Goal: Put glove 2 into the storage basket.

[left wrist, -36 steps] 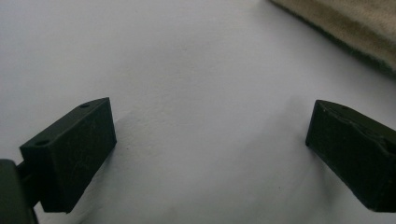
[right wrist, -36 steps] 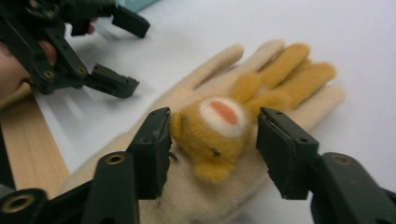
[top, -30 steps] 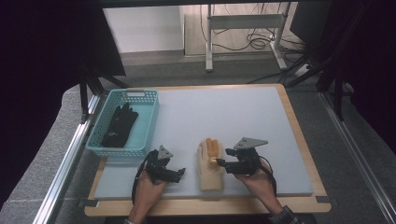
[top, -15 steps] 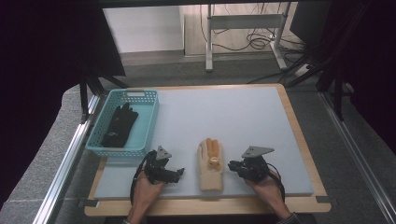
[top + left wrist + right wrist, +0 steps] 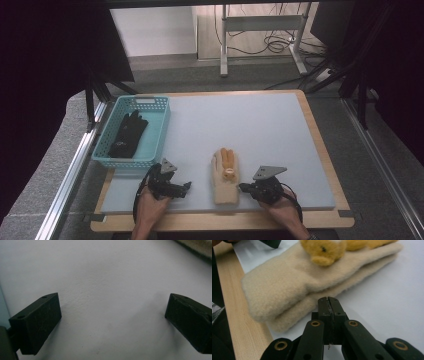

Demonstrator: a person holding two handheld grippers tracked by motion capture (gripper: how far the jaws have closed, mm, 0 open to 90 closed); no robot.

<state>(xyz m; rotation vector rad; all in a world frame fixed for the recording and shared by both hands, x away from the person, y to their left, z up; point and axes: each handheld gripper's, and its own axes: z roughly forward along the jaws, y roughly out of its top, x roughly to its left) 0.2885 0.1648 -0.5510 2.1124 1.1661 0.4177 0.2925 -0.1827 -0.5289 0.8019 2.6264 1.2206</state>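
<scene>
On the table (image 5: 280, 130) we rest the left tool (image 5: 112, 322) released, the right tool (image 5: 328, 305) clenched empty beside the beige glove (image 5: 294, 285); next, likely grasp it.

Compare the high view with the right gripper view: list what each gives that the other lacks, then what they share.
The high view adds the teal basket at the mat's left, with a black glove lying in it. The right gripper view adds close detail: the right tool with its jaws pressed together, empty, just short of the mitten's cuff. Both share the beige mitten with its yellow plush figure, the pale mat and the wooden table edge.
</scene>
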